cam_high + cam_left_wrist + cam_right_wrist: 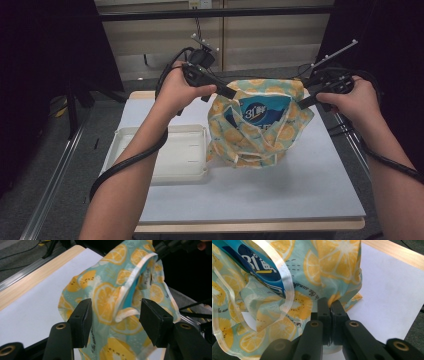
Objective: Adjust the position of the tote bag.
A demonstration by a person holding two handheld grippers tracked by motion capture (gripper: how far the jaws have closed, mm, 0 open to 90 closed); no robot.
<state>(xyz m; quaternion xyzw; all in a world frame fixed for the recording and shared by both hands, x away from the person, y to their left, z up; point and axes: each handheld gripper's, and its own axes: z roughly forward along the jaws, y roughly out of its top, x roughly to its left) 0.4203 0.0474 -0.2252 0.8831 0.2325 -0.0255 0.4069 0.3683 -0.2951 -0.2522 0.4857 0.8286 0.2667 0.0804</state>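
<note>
bag (260,135) with a lemon print stands just beside a white tray (165,152) on the table (310,185), on the tray's right, held up by its rim from both sides. a blue packet (260,111) sits inside it, its top showing through the open mouth.

the right gripper (330,305) has its fingers pinched tight on a fold of the bag's cloth, well away from the tray. the left gripper (115,315) is at the bag's tray-side rim with its fingers (82,320) wide apart, the cloth and its pale edging lying between them without being clamped.

risks, as i judge them: the bag hangs from one real grip. if the right gripper pulls away from the tray before the left fingers close, the tray-side rim could slide out and the mouth could collapse over the packet. the left fingers may also catch just the thin edging, which could slip. a hard pull on both sides might tip the bag and spill the packet.

room: the table is bare on the bag's near side and beyond it away from the tray. the tray hems in one side, and the table's far edge lies close behind the bag.
</note>
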